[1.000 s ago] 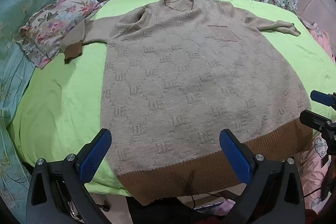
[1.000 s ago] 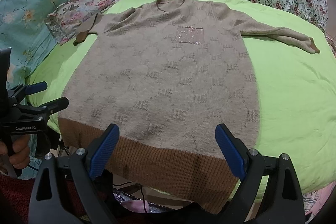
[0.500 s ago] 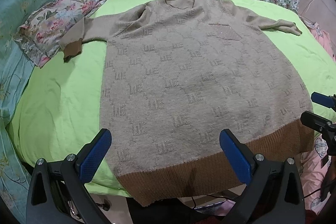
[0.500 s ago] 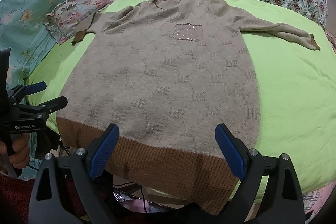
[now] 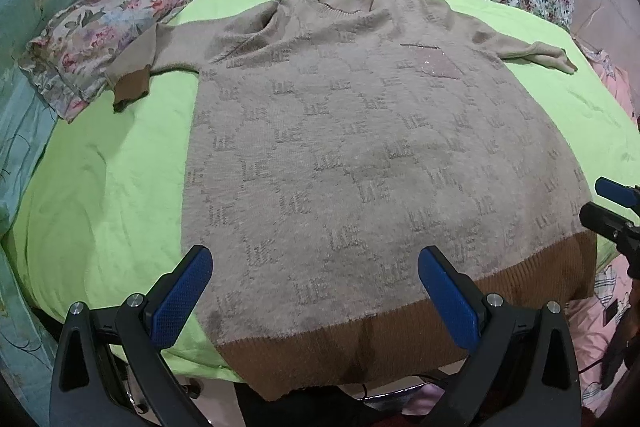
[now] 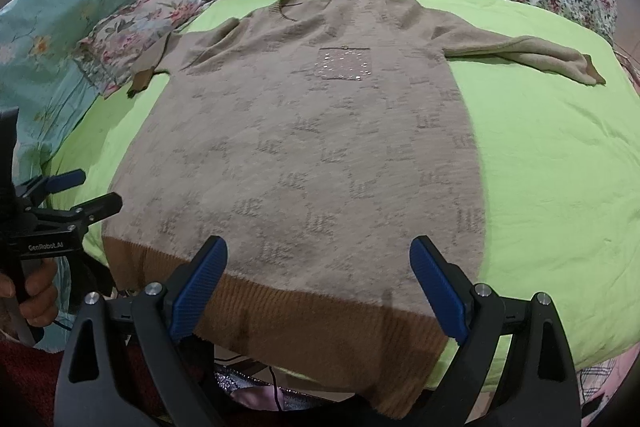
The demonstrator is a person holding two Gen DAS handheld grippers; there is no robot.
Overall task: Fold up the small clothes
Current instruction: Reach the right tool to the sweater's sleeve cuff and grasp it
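At the bed's left edge a frilled floral pillow (image 5: 100, 27) lies under one ribbed brown cuff. A fuzzy beige knit sweater (image 5: 360, 155) is spread flat on the smooth lime-green sheet (image 5: 108, 187), its ribbed brown hem (image 6: 304, 323) draping over the near edge and a sequined square pocket (image 6: 344, 63) on the chest. The left gripper (image 5: 314, 293) and right gripper (image 6: 318, 285) hover wide apart, empty, over the hem.
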